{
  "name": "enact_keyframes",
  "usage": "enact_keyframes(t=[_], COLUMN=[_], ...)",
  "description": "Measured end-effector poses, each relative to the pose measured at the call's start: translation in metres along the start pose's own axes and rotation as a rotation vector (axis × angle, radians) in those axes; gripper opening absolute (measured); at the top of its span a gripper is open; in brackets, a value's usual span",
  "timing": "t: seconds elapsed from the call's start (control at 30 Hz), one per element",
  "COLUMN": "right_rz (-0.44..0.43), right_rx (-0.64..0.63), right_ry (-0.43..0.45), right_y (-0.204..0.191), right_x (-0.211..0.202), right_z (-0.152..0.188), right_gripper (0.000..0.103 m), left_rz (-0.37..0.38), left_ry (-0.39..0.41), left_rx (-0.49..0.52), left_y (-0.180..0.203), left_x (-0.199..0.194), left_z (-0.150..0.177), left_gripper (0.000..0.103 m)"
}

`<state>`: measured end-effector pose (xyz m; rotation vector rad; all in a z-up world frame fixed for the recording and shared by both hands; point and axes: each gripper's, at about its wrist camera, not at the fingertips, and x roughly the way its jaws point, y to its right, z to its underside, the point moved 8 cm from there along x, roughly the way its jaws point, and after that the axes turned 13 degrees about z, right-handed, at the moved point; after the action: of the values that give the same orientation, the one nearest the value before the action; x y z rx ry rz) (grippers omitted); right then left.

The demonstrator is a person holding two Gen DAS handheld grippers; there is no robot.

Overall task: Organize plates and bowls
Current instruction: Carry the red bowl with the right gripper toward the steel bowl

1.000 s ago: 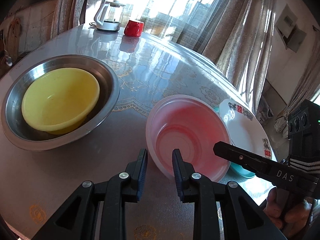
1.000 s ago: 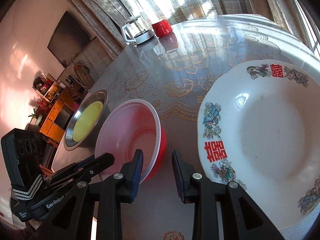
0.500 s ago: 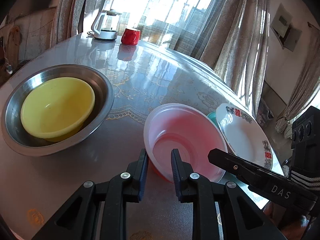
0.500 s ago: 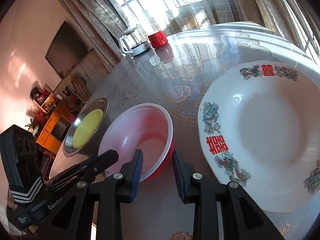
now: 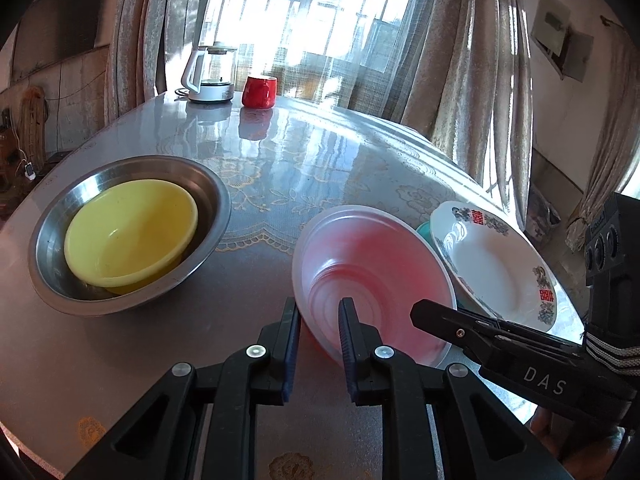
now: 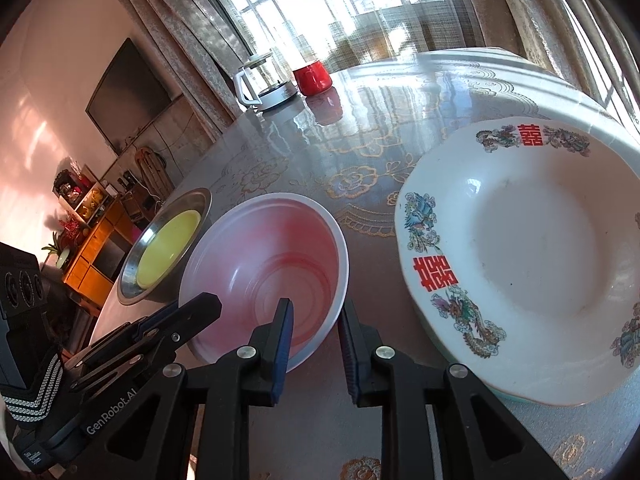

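A red plastic bowl with a white inside sits on the table; it also shows in the right wrist view. My left gripper is open with one finger on each side of the bowl's near rim. My right gripper is open and straddles the bowl's other rim. A white decorated plate lies to the right on a teal dish; the plate also shows in the right wrist view. A yellow bowl rests inside a steel basin.
A glass kettle and a red mug stand at the far side of the round table by the curtained window. The table edge runs close behind the plate. A cabinet stands beyond the table.
Both grippers have moved forward onto the red bowl's rim, one from each side. The bowl now looks tilted in the left wrist view. The basin and plate have not moved.
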<state>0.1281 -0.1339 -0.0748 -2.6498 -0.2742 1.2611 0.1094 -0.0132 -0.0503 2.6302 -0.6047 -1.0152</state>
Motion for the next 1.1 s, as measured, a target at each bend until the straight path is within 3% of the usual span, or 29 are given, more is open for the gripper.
enact_keyframes(t=[0.7, 1.1], right_rz=[-0.037, -0.037], right_rx=[0.019, 0.023], right_ry=[0.008, 0.026], right_y=[-0.002, 0.0], right_x=[-0.008, -0.011], right_z=[0.004, 0.004], right_gripper=[0.023, 0.023], left_rz=[0.029, 0.109], left_ry=[0.032, 0.035], left_rx=[0.019, -0.017], left_y=[0.012, 0.01], left_x=[-0.021, -0.026], left_z=[-0.005, -0.004], left_gripper=[0.019, 0.019])
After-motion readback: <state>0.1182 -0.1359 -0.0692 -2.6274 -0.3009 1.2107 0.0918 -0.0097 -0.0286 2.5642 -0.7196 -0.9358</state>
